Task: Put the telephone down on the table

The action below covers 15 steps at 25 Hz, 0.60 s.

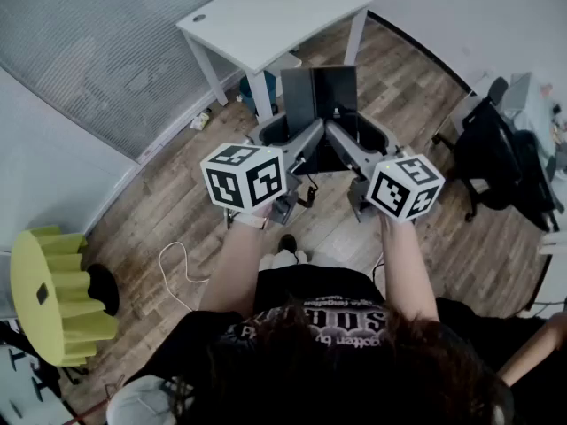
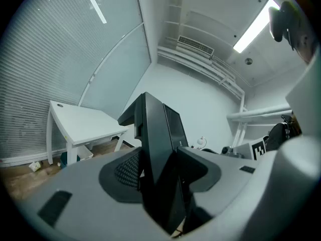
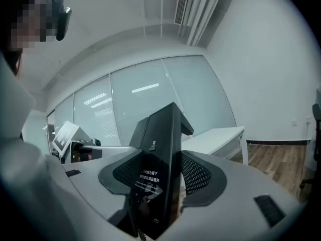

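Observation:
The black telephone [image 1: 319,100] is a flat dark unit held upright in the air over the wooden floor, in front of the person's body. My left gripper [image 1: 297,140] clamps it from the left and my right gripper [image 1: 354,135] from the right. In the left gripper view the telephone [image 2: 158,134] fills the gap between the wide-spread jaws of the left gripper [image 2: 158,169]. In the right gripper view its printed side [image 3: 160,134] sits pressed between the mesh pads of the right gripper [image 3: 160,179]. The white table [image 1: 266,16] stands ahead, beyond the telephone.
A blue bin [image 1: 252,91] sits under the table. A yellow-green ridged stool [image 1: 53,295] stands at the left, and a white cable [image 1: 173,268] lies on the floor. An office chair draped in dark cloth [image 1: 496,158] stands at the right. Glass walls with blinds lie behind the table [image 2: 85,122].

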Each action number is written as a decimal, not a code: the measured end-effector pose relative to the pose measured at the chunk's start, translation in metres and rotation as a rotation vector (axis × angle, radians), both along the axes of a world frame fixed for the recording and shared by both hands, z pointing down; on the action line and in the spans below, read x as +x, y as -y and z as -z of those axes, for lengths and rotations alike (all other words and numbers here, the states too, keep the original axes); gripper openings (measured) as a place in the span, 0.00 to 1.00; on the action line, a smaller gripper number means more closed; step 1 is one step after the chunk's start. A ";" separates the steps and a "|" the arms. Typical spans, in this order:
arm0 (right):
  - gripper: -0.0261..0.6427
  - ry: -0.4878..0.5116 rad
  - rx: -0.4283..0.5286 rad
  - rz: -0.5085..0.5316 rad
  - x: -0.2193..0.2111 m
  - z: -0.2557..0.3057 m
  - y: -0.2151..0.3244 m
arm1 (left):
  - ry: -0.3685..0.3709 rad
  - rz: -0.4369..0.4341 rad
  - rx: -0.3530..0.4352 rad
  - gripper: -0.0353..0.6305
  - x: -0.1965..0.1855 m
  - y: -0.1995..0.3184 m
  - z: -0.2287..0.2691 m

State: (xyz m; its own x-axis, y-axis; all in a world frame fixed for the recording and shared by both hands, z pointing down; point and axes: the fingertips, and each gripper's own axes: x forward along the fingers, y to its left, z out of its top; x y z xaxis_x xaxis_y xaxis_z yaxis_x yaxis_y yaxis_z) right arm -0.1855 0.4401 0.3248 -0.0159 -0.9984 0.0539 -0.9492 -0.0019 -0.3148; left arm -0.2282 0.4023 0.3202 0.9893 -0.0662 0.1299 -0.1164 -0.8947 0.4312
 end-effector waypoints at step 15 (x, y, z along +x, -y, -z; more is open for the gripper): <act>0.41 0.000 -0.003 0.006 0.003 -0.004 0.030 | -0.004 0.004 -0.018 0.36 0.003 0.029 -0.004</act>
State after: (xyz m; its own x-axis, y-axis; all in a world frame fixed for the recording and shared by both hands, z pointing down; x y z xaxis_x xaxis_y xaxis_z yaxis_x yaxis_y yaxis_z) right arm -0.1827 0.4105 0.3284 -0.0222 -0.9981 0.0569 -0.9490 0.0032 -0.3152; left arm -0.2254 0.3732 0.3247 0.9896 -0.0678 0.1268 -0.1181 -0.8865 0.4474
